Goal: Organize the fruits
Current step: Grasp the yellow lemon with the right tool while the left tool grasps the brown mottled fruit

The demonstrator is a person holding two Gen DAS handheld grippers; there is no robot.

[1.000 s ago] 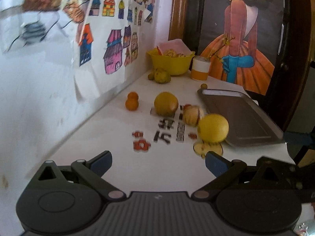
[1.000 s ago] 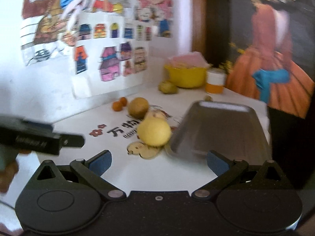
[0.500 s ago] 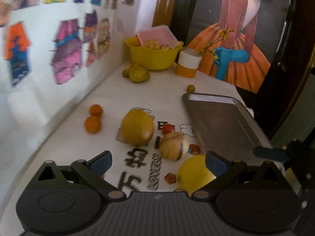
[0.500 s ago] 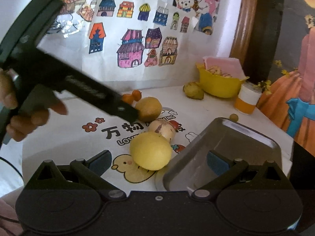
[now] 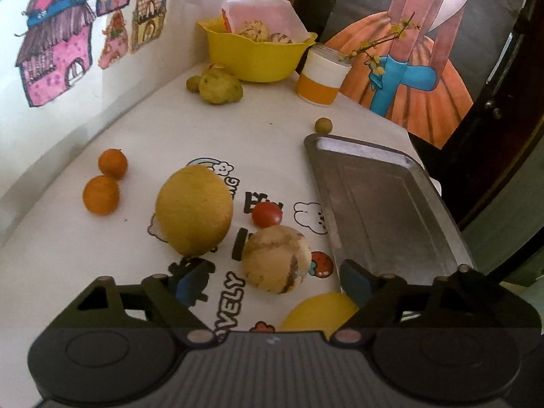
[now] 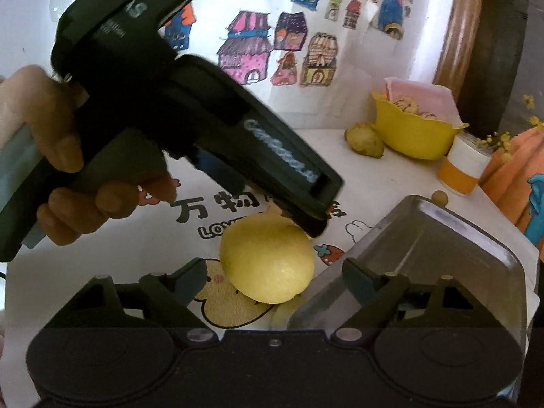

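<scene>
In the left wrist view my left gripper (image 5: 273,280) is open, its blue pads either side of a tan striped round fruit (image 5: 275,258). A large yellow-brown fruit (image 5: 193,209) and a cherry tomato (image 5: 267,214) lie just beyond. A smooth yellow fruit (image 5: 316,311) shows partly under the right finger. Two small oranges (image 5: 101,194) sit to the left. My right gripper (image 6: 275,277) is open and low, with the yellow fruit (image 6: 267,258) between its fingers but not touching them. The left gripper's body (image 6: 204,119), held in a hand (image 6: 51,136), hangs over that fruit. A metal tray (image 5: 384,210) lies to the right with nothing on it.
At the back stand a yellow bowl (image 5: 255,54) with fruit and a pink liner, an orange-and-white cup (image 5: 321,80) and a knobbly green-yellow fruit (image 5: 219,85). A small green fruit (image 5: 323,124) lies by the tray's far edge. A wall with drawings runs along the left.
My left gripper has moved forward and down over the fruits, so the striped fruit now sits between its pads. My right gripper has come closer to the yellow fruit.
</scene>
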